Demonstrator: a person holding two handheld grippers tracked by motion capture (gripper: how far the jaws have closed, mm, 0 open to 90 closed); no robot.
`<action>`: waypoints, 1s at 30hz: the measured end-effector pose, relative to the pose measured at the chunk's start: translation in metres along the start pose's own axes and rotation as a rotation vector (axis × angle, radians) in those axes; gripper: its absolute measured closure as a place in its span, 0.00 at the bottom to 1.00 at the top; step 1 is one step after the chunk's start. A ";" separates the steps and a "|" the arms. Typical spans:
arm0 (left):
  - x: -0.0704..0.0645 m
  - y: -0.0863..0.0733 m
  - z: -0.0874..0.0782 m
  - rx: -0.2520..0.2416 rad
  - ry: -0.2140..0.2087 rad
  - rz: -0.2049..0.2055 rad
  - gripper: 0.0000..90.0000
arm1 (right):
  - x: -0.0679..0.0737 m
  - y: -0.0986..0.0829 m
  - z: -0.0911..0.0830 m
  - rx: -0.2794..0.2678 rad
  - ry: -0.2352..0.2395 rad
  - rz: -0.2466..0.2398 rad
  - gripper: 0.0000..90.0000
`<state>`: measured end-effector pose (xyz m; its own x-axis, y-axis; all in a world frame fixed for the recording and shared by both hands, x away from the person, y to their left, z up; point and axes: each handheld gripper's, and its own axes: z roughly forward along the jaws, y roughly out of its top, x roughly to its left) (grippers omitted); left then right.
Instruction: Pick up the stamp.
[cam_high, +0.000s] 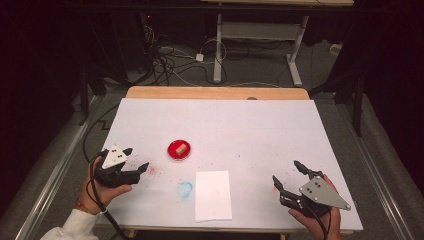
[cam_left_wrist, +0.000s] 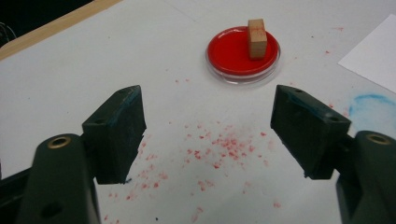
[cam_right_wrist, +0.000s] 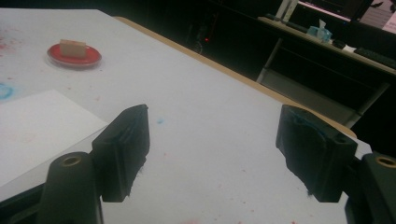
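A small wooden block (cam_high: 181, 148) (cam_left_wrist: 257, 38) (cam_right_wrist: 72, 48) stands in a shallow red dish (cam_high: 175, 153) (cam_left_wrist: 229, 51) (cam_right_wrist: 88, 59) left of the table's middle. My left gripper (cam_high: 136, 159) (cam_left_wrist: 208, 128) is open near the table's left front, pointing toward the dish with nothing between its jaws. A white sheet of paper (cam_high: 213, 195) (cam_left_wrist: 373, 53) (cam_right_wrist: 32, 126) lies at the front centre. Held at the right front, my right gripper (cam_high: 288, 174) (cam_right_wrist: 212, 149) is open and empty, above the bare white tabletop.
Red specks (cam_left_wrist: 215, 149) are scattered on the white table cover (cam_high: 250, 130) beside the left gripper. A blue smudge (cam_high: 184, 189) (cam_left_wrist: 371, 105) sits left of the paper. Beyond the far wooden edge (cam_high: 215, 92) are cables and another table's legs (cam_high: 295, 55).
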<state>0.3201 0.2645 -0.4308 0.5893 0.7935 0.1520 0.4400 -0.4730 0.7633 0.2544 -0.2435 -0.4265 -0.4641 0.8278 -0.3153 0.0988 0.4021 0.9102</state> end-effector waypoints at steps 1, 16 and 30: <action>0.001 0.004 0.001 0.013 -0.005 0.007 0.30 | 0.000 0.000 0.000 -0.002 -0.013 0.000 0.30; -0.006 0.076 0.052 0.196 -0.128 0.041 0.34 | -0.002 -0.007 0.000 0.026 -0.083 -0.031 0.32; -0.017 0.097 0.105 0.305 -0.187 0.032 0.48 | -0.002 -0.010 0.004 0.061 -0.090 -0.074 0.32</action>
<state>0.4239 0.1650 -0.4249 0.7077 0.7057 0.0334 0.5845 -0.6114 0.5334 0.2580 -0.2471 -0.4360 -0.3914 0.8256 -0.4065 0.1219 0.4843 0.8663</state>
